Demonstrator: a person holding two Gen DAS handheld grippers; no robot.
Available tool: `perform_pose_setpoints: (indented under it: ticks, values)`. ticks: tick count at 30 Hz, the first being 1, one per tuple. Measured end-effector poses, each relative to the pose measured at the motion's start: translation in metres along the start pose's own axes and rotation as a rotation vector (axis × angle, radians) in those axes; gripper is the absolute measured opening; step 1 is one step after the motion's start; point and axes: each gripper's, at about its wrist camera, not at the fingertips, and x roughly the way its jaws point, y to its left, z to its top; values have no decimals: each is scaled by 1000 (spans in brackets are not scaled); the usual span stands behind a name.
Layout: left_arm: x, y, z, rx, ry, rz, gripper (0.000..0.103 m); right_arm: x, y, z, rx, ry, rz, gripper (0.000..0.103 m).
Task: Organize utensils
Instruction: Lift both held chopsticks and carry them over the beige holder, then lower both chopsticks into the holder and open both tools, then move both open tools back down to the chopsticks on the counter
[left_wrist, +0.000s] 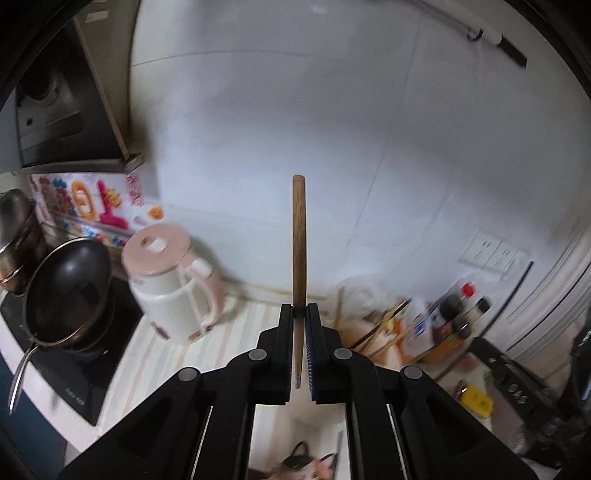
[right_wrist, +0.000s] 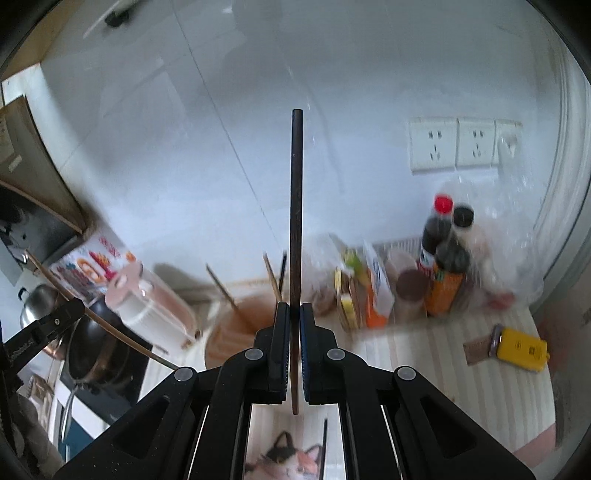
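Two chopsticks held aloft, one per gripper.
A light wooden chopstick (left_wrist: 298, 251) is clamped in the left gripper (left_wrist: 299, 314); a dark chopstick (right_wrist: 296, 221) is clamped in the right gripper (right_wrist: 294, 310), above the striped surface (right_wrist: 424, 354).

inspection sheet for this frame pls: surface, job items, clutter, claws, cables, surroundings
Surface: striped counter, crowded at the back.
Job's things: light chopstick in left claw; dark chopstick in right claw; more sticks in a holder below.
Clutter: bottles, cartons, yellow box, kettle, wok.
Claws: both shut, each on one chopstick, above the counter.
Cables: nothing seen.
Surroundings: white tiled wall, sockets, range hood, cooktop.
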Motion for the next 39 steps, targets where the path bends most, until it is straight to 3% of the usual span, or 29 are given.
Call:
perform_pose_setpoints:
  ticks: [7,15,21,26,27,28,29,30,31,37,39]
  values:
    - [23,-26,33,14,14,-91,4,13,6,43,16,-75,-18,5]
    - [84,-38,32,58,110,-100,4,54,8,51,39,-86,-33,5]
    - [112,-39,22,81,181,-105,4,82,7,38,20,-26,-34,5]
    - [90,-42,27,101,200,-121,9,91,4,35,9,81,12,8]
    - [82,-43,28,115,182,-109,10,88,1,35,15,86,22,15]
    - [79,-44,29,125,171,-89,19,83,-1,36,18,87,27,29]
    - [74,-44,30,129,168,-76,39,75,-1,36,17,83,21,36]
    - [69,-42,31,124,159,-73,51,71,-3,36,17,78,18,39]
    - [63,-38,30,114,141,-67,70,63,-5,35,19,71,9,40]
    - [46,-14,3,87,109,14,100,32,-34,13,67,85,-87,62]
    - [50,-8,-13,96,116,57,103,26,-45,0,86,95,-115,64]
